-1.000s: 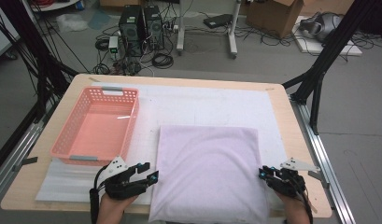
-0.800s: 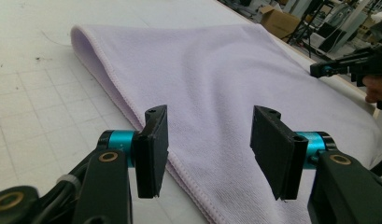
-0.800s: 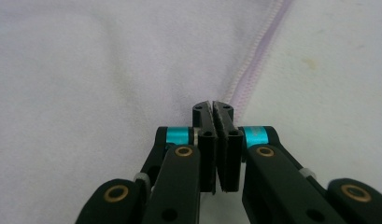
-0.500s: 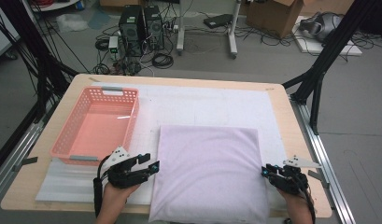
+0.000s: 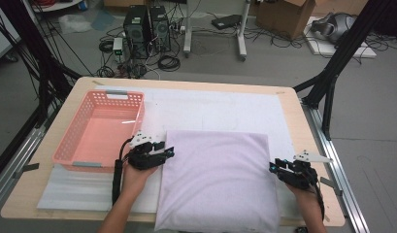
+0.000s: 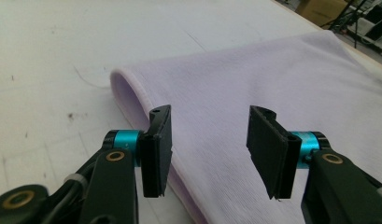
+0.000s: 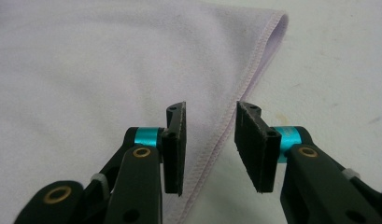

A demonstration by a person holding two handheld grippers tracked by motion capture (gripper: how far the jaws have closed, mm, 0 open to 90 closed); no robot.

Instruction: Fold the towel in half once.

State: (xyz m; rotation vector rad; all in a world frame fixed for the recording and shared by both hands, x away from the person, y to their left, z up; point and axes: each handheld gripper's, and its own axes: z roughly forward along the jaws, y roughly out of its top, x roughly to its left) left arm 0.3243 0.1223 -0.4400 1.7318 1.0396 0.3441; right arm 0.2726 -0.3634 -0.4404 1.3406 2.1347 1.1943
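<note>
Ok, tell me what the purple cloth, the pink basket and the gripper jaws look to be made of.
Purple cloth: soft woven or knitted fabric, matte, with a fine ribbed texture and a stitched hem; probably microfibre or cotton.
Pink basket: moulded plastic, slightly glossy, with latticed walls.
Left gripper and right gripper: black matte pads, seemingly rubber or plastic, on teal metallic-looking sleeves.

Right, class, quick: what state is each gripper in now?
Left gripper: open, holds nothing, jaws over the lilac cloth, just closing.
Right gripper: open, holds nothing, astride the cloth's hem, just opening.

lilac towel (image 5: 218, 182): soft matt cloth, fine nap, stitched hem. basket (image 5: 100, 131) at left of frame: pink glossy plastic, latticed walls. table (image 5: 312, 141): pale wood edge, under a white, matt, faintly speckled cover sheet (image 5: 215, 109). gripper pads (image 7: 177, 140): black, matt, ribbed.
</note>
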